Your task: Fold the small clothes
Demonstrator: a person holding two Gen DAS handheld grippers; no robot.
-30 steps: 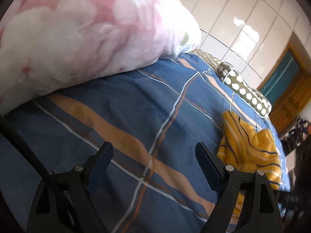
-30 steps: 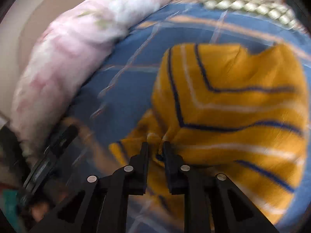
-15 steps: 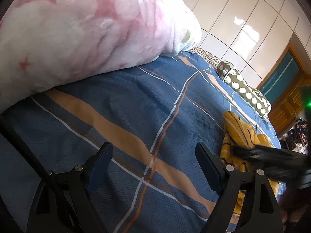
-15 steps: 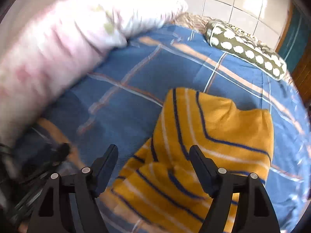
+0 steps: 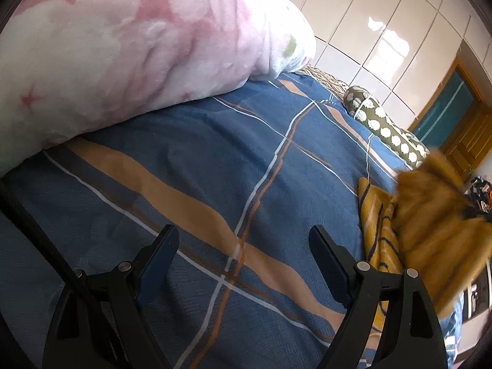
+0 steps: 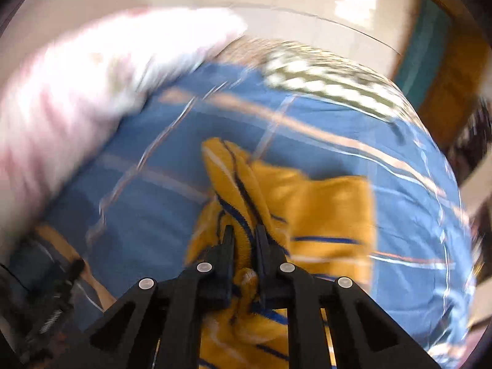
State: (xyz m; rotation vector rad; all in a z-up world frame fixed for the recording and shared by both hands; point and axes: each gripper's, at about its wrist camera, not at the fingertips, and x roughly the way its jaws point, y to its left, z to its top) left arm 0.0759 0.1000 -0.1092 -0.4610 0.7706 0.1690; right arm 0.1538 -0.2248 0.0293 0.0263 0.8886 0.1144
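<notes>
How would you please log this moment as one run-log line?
phase: fold | right gripper: jaws shut on yellow striped garment | left gripper: jaws open, empty, over blue plaid bedspread | right view blurred

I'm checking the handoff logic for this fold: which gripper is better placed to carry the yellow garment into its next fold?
Right. The right gripper is shut on the yellow striped garment, while the left gripper is open over bare blue bedsheet, beside the cloth.

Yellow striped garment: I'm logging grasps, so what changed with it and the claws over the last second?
The right claw, shut on the yellow striped garment a second ago, opened half a second ago and is shut on it again, lifting a fold. The left claw stayed open over the blue bedspread.
</notes>
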